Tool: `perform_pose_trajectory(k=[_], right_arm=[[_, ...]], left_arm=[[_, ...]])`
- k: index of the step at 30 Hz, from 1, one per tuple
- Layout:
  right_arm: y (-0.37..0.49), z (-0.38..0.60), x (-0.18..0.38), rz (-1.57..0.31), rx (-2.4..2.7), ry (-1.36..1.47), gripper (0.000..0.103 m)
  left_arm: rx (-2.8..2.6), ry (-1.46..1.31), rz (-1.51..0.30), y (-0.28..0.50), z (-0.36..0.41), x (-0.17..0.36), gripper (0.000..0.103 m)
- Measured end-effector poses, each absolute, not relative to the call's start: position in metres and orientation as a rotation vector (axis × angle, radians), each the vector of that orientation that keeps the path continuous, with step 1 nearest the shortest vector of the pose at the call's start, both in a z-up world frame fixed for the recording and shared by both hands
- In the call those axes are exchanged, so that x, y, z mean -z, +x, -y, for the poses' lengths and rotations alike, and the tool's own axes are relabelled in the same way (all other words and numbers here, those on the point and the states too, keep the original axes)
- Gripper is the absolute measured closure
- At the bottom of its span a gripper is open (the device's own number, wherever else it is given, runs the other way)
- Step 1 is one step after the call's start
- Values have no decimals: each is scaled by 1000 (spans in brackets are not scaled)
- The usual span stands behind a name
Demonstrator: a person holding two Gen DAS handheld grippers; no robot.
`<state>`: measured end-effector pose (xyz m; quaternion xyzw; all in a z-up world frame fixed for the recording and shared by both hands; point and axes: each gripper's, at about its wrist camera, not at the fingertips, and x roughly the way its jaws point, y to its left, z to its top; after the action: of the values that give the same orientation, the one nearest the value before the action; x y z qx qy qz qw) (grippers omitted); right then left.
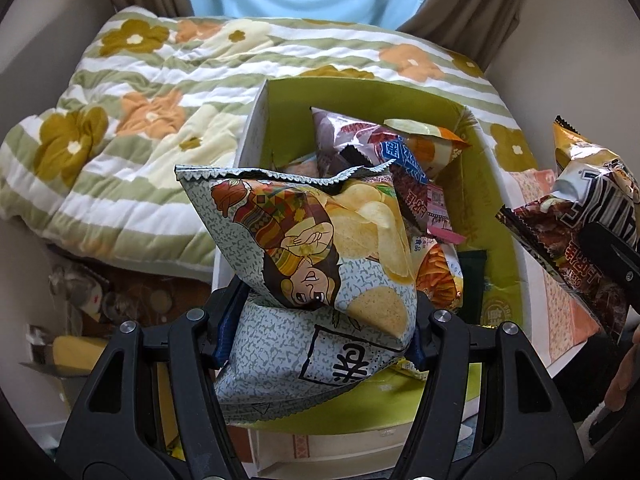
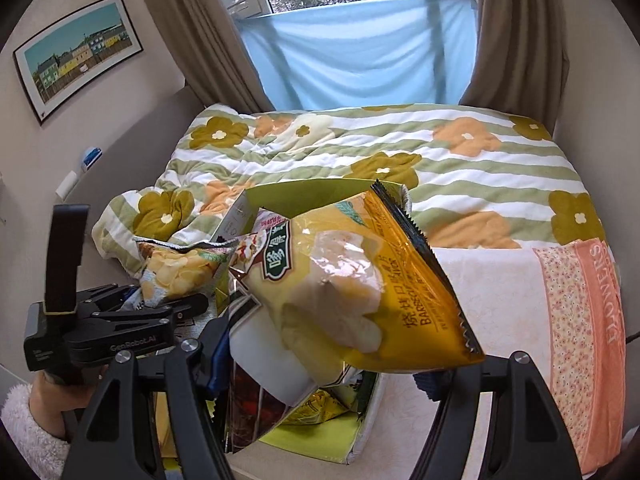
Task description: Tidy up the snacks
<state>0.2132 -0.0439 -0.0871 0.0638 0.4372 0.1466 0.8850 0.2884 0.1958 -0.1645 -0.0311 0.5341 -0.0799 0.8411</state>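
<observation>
My left gripper (image 1: 320,320) is shut on a grey speckled chip bag (image 1: 304,248) with a cartoon figure, hanging over the near end of a white box with a green lining (image 1: 256,128). Several snack bags (image 1: 400,160) lie jumbled inside the box. My right gripper (image 2: 324,360) is shut on a yellow chip bag (image 2: 360,272), with a dark brown bag (image 2: 256,400) pressed under it, just above the box (image 2: 296,196). In the left wrist view the yellow bag (image 1: 580,160) and the brown bag (image 1: 560,256) hang at the box's right. The left gripper (image 2: 160,304) and its grey bag (image 2: 176,268) show at the left.
The box sits on a bed with a green-striped floral quilt (image 2: 400,148). A pink and white towel (image 2: 580,340) lies right of the box. Curtains and a blue cloth (image 2: 360,52) hang behind the bed. Clutter lies on the floor (image 1: 80,300) at the left. A hand in a fleecy white sleeve (image 2: 32,420) grips the left tool.
</observation>
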Motion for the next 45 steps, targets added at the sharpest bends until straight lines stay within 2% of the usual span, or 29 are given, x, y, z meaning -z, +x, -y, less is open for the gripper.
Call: perform_pose_trajectory(k=[3,5,6,8,10,30,33,34,45], right_arm=[[217,44,89,-912,-313,127,36],[219,42,91,-917,-317,131,36],[221,41,93,-922,-320,130,36],[222,38,95,-932,-327,124,36],[223,37,97,-938,-332,115,36],[270,23,127,-1032,-275,-77,34],[270,24,125,-1001,-268,-73,23],[269,24,123,-986,-261,-72,13],[239,30,106,-894,-219,-24,12]], left_arm=[[179,-95,-1153,288,-196,170,42],[179,-109,-1158,288,-197,172,38],[181,-111,-1164,288,-196,173,33],[175,-95,-1169,287,-194,175,7],[168,-83,-1151,283,-194,171,2],[149,-118,-1035,257,-212,137,2],[144,-112,-1024,255,-213,134,2],[142,-106,-1020,254,-213,133,2],[166,-59,-986,233,-214,125,2]])
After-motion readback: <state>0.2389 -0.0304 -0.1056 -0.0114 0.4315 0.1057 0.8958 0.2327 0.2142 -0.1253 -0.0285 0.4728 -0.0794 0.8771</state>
